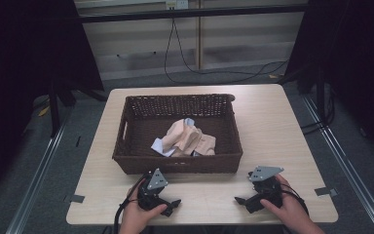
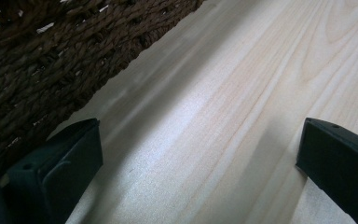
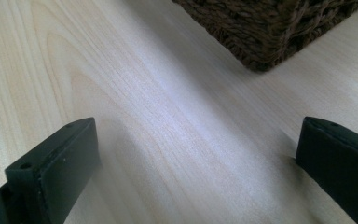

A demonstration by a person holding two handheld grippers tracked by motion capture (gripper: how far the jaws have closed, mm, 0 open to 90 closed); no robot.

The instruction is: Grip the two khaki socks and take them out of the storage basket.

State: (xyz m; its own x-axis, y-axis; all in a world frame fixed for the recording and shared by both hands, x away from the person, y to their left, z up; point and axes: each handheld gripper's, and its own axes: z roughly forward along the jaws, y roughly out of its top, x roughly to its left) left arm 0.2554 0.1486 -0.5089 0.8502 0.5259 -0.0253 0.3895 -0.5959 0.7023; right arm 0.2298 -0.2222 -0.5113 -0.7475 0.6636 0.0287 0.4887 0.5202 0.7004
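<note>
Left gripper (image 1: pixel 168 204), right gripper (image 1: pixel 243 202): jaws wide apart, empty, low over table (image 1: pixel 277 126). Basket (image 1: pixel 175 163) cloth (image 1: pixel 187 139) crumpled, partly hidden.

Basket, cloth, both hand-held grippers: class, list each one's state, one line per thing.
Basket: upright on the table, holding cloth.
Cloth: crumpled, lying inside the basket.
Left hand-held gripper: open, empty, near the table.
Right hand-held gripper: open, empty, near the table.

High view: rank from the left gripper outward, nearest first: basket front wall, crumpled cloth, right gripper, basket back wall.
From the left gripper:
1. Basket front wall, just ahead of it.
2. Crumpled cloth, inside the basket, and the right gripper, across the table's near edge: too close to call.
3. Basket back wall, on the far side.
</note>
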